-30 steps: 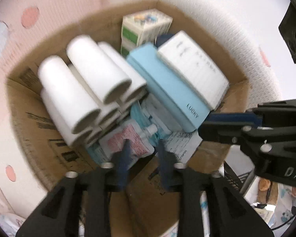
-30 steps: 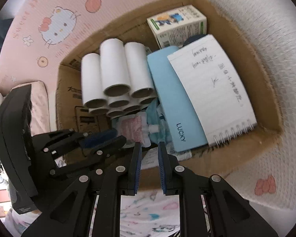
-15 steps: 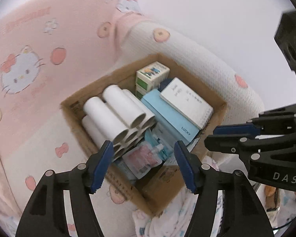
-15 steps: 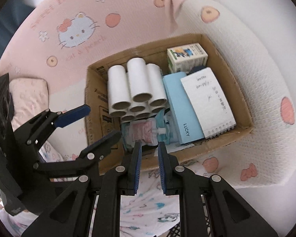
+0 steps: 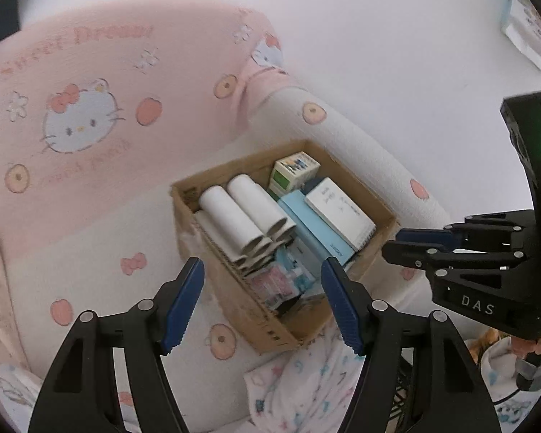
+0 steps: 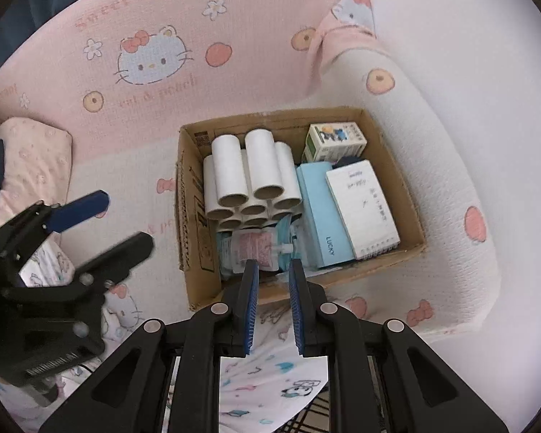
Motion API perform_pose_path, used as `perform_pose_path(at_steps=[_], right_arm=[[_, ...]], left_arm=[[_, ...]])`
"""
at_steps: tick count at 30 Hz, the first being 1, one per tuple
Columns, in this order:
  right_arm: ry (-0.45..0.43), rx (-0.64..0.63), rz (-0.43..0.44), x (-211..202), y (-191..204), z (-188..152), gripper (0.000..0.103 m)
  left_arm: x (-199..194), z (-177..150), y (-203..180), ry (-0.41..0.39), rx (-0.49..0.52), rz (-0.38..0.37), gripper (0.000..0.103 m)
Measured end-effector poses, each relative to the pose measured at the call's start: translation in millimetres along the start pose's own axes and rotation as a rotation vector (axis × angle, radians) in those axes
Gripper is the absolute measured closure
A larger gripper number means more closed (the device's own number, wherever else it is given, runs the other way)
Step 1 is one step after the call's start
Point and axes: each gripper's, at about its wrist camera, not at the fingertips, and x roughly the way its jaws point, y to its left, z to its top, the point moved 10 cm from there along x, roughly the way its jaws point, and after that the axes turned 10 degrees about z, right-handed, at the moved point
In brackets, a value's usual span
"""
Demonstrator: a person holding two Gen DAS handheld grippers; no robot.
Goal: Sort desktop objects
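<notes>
A cardboard box [image 6: 400, 195] [image 5: 256, 310] sits on a pink and white Hello Kitty sofa. It holds several white paper tubes [image 6: 249, 176] [image 5: 241, 213], a light blue book [image 6: 321, 213], a spiral notepad [image 6: 364, 205] [image 5: 339, 213], a small carton [image 6: 333, 140] [image 5: 294, 171] and a pink pouch [image 6: 256, 249]. My left gripper [image 5: 263, 303] is open and empty, well above the box. My right gripper [image 6: 273, 306] is empty, its jaws a narrow gap apart, above the box's near edge. Each gripper shows in the other's view.
The sofa's white armrest [image 6: 451, 166] runs along the box's right side. The pink backrest [image 6: 151, 61] rises behind it. A pink cushion [image 6: 29, 158] lies at the left. A patterned white cloth [image 6: 270, 379] lies below the grippers.
Both grippers have pulled back up and away from the box, which now looks small. The left gripper opened wide, empty. The right gripper's jaws stayed nearly together.
</notes>
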Motion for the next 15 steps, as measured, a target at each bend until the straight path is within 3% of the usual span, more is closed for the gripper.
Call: perform_pose_path(at_steps=[10, 15], right_arm=[[-0.076, -0.071, -0.113, -26.8, 32.5, -3.2, 0.09], [-0.112, -0.119, -0.13, -39.9, 52.0, -4.2, 0.09]], left_arm=[[-57.7, -1.5, 26.9, -0.073, -0.008, 0.019, 0.032], [-77.0, 2.1, 26.3, -0.096, 0.007, 0.052, 0.029]])
